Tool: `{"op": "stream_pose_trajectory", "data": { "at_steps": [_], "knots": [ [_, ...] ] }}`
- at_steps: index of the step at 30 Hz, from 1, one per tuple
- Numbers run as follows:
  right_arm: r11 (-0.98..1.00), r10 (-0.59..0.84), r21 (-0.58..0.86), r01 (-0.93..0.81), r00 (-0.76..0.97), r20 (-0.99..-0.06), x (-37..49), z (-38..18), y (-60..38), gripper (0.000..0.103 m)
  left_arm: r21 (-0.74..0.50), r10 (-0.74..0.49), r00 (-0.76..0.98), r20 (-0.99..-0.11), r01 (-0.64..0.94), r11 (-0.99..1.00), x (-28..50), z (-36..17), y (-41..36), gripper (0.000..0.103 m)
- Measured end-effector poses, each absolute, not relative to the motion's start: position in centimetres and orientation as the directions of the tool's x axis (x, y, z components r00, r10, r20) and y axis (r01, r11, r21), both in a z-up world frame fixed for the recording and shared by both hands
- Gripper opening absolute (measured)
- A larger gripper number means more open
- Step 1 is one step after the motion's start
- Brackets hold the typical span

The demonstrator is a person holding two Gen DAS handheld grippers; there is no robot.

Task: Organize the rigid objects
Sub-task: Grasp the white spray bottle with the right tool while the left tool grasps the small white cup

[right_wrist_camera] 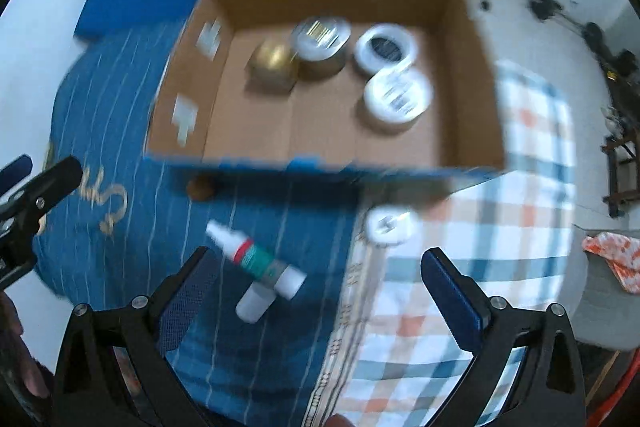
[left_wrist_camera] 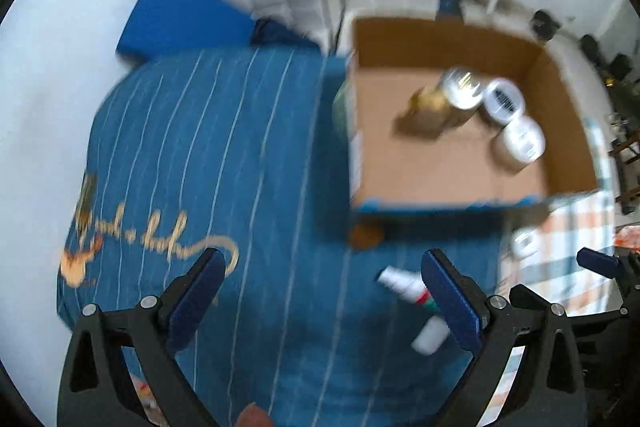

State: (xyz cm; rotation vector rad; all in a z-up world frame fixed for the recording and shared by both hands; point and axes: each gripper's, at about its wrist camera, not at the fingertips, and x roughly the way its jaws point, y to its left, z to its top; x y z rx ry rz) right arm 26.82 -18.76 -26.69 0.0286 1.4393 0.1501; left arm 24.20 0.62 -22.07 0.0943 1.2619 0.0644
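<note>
Since four things already sit in the cardboard box (right_wrist_camera: 468, 75), the job looks partly done: a gold round thing (right_wrist_camera: 272, 65), a gold tin (right_wrist_camera: 322, 41) and two white tubs (right_wrist_camera: 386, 47) rest on its floor. Still outside, on the blue striped cloth (right_wrist_camera: 120, 235), lie a white squeeze bottle (right_wrist_camera: 252, 257) with a smaller white bottle (right_wrist_camera: 254, 303) touching it, plus a little brown thing (right_wrist_camera: 202, 187) just beside the box wall. A white jar (right_wrist_camera: 390, 225) waits on the checked cloth (right_wrist_camera: 520, 227). The squeeze bottle lies flat, its long side slanting, with its tip aimed up-left toward the box. Both the left gripper (left_wrist_camera: 320, 299) and right gripper (right_wrist_camera: 316, 299) are spread wide and hold nothing.
</note>
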Motion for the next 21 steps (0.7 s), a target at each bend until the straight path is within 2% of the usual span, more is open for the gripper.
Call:
{"op": "stream_pose_trajectory", "data": {
  "at_steps": [3, 8, 12, 13, 14, 16, 21],
  "knots": [
    [0.982, 0.117, 0.109, -0.155, 0.048, -0.992, 26.4, -31.5, -15.6, 0.102, 0.138, 0.144, 0.224, -0.964, -0.044, 0.989, 23.0, -25.7, 2.8, 0.101],
    [0.97, 0.085, 0.097, -0.225, -0.064, -0.994, 26.4, -38.2, -11.6, 0.092, 0.17, 0.181, 0.124, -0.976, -0.091, 0.981, 20.7, -30.3, 4.9, 0.101],
    [0.959, 0.049, 0.084, -0.27, -0.133, -0.99, 26.3, -42.2, -9.6, 0.072, 0.189, 0.197, 0.067, -0.978, -0.116, 0.975, 19.6, -32.8, 5.8, 0.101],
    [0.958, 0.051, 0.092, -0.271, -0.155, -0.987, 26.2, -42.9, -9.4, 0.061, 0.185, 0.193, 0.058, -0.979, -0.122, 0.975, 19.5, -33.2, 5.9, 0.101],
    [0.958, 0.029, 0.071, -0.279, -0.152, -0.988, 26.0, -43.1, -9.3, 0.058, 0.181, 0.189, 0.052, -0.981, -0.127, 0.975, 19.4, -33.5, 6.0, 0.101],
    [0.96, -0.012, 0.026, -0.28, -0.135, -0.991, 25.5, -42.9, -9.5, 0.043, 0.174, 0.181, 0.051, -0.982, -0.124, 0.977, 18.9, -33.8, 5.5, 0.101],
    [0.989, 0.001, 0.028, -0.146, -0.179, -0.984, 24.1, -42.9, -14.2, 0.038, 0.14, 0.143, 0.06, -0.988, -0.049, 0.989, 18.4, -34.0, 2.6, 0.101]
  ]
}}
